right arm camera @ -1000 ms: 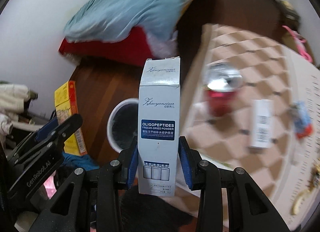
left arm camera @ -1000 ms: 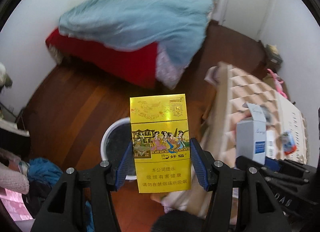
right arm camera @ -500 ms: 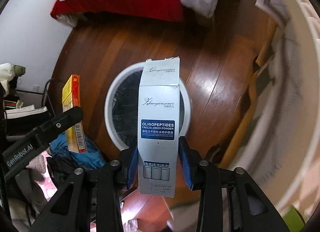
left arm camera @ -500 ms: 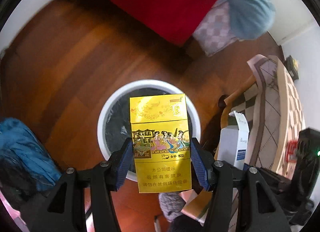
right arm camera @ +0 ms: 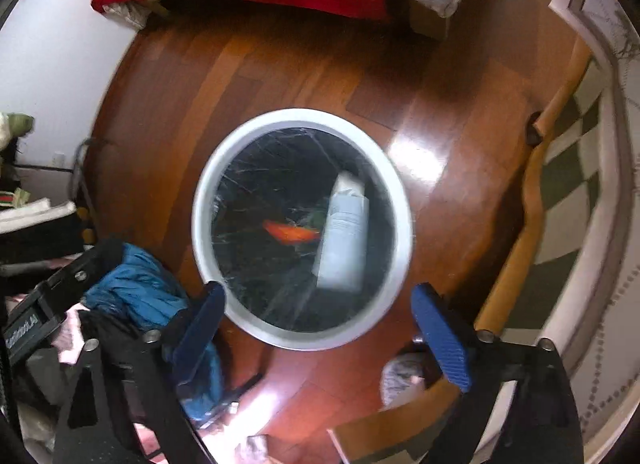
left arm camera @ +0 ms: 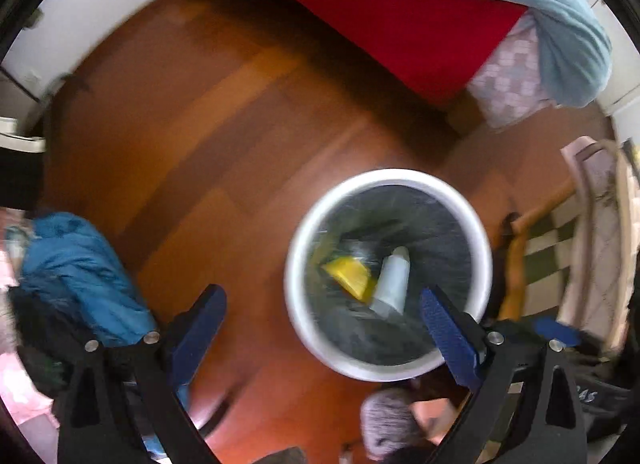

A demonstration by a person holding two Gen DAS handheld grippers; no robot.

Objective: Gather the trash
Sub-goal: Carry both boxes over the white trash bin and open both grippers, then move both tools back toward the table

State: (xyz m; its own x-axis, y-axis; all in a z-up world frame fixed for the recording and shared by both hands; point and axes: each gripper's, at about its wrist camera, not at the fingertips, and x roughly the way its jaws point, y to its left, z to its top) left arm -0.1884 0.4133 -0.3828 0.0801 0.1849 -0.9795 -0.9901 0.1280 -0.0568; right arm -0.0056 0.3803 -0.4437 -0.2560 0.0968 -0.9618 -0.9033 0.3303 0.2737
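Note:
A white round bin (left arm camera: pixel 476 232) with a black liner stands on the wooden floor; it also shows in the right wrist view (right arm camera: pixel 402 200). Inside lie the yellow cigarette pack (left arm camera: pixel 349 271), seen orange-edged in the right wrist view (right arm camera: pixel 292 231), and the white oligopeptides box (left arm camera: pixel 393 279) (right arm camera: pixel 345 239). My left gripper (left arm camera: pixel 320 324) is open and empty above the bin's near left rim. My right gripper (right arm camera: pixel 320 324) is open and empty above the bin's near rim.
A bed with a red cover (left arm camera: pixel 384 8) and a light blue blanket (left arm camera: pixel 560 24) stands beyond the bin. A blue garment (left arm camera: pixel 80 272) lies on a clothes pile at the left. A table with a checked cloth (right arm camera: pixel 580 168) and a wooden chair frame (right arm camera: pixel 516 256) are at the right.
Both grippers opened and let go. The yellow pack and the white box dropped into the bin.

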